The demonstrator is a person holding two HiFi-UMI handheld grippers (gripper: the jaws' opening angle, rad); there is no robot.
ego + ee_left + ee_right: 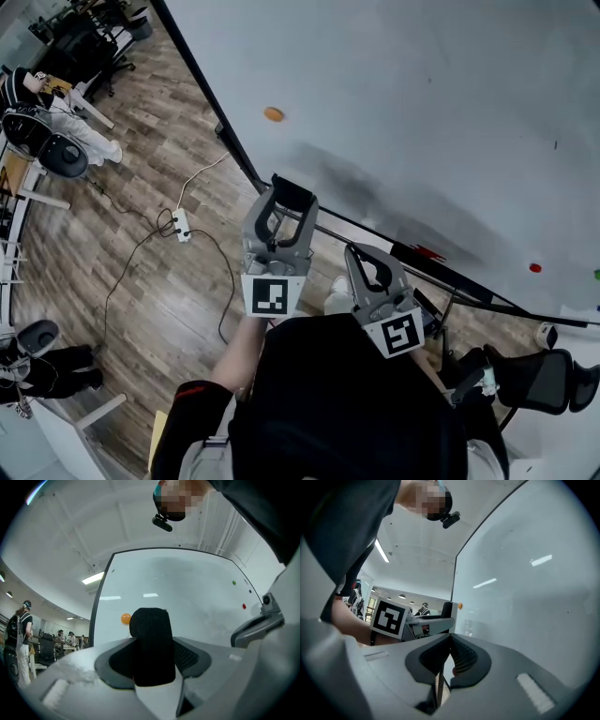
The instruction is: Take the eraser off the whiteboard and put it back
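The black felt eraser stands upright between the jaws of my left gripper, which is shut on it. In the head view the left gripper holds the eraser close in front of the whiteboard, near its lower frame; I cannot tell whether the eraser touches the board. My right gripper hangs beside it to the right, also near the board's lower edge. In the right gripper view its jaws meet at the tips with nothing between them.
An orange magnet and a red magnet sit on the board. A red marker lies on the board's ledge. A cable and power strip cross the wooden floor at the left, with office chairs and people farther off.
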